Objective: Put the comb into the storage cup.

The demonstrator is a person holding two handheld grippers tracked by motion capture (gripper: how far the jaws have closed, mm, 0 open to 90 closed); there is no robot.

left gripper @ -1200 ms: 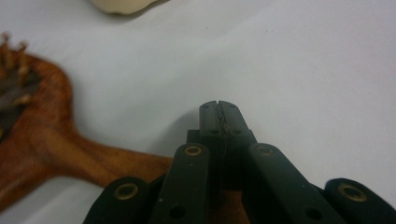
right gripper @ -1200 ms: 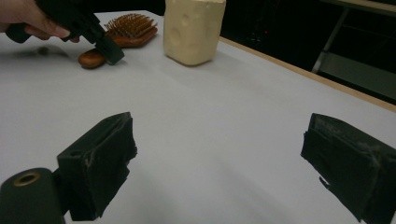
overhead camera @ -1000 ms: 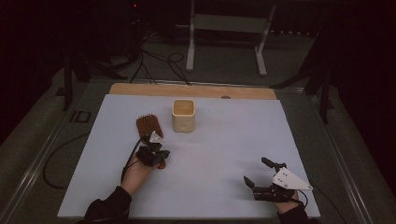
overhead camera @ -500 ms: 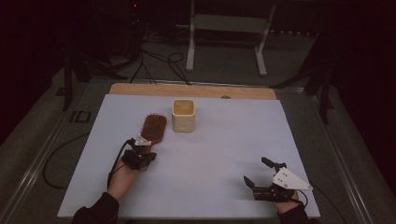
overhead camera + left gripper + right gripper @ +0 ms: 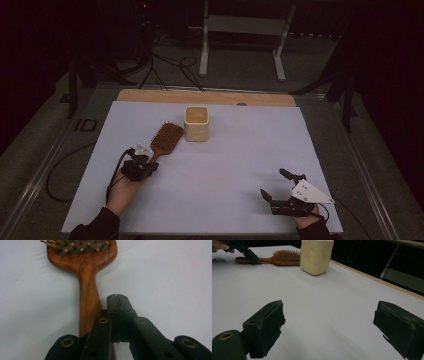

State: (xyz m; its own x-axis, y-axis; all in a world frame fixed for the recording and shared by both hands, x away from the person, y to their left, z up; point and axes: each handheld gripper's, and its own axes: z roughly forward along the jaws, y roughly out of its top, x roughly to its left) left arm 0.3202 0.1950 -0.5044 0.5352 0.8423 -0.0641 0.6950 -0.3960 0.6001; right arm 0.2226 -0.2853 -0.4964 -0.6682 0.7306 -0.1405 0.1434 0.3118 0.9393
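The hairbrush [image 5: 165, 139] is left flat beside the cup [image 5: 196, 123]; the left hand-held gripper [image 5: 117, 302] is pressed together beside its handle, gripping nothing, while the right hand-held gripper [image 5: 329, 325] is rested spread.

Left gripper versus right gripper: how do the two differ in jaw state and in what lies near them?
The left gripper has its jaws shut together with nothing between them; the right gripper has its jaws wide apart. The left gripper lies beside the handle of the wooden hairbrush, near the cream cup; the right gripper rests over bare white table cover, far from both. Each is held in a hand low over the table, and neither holds anything.
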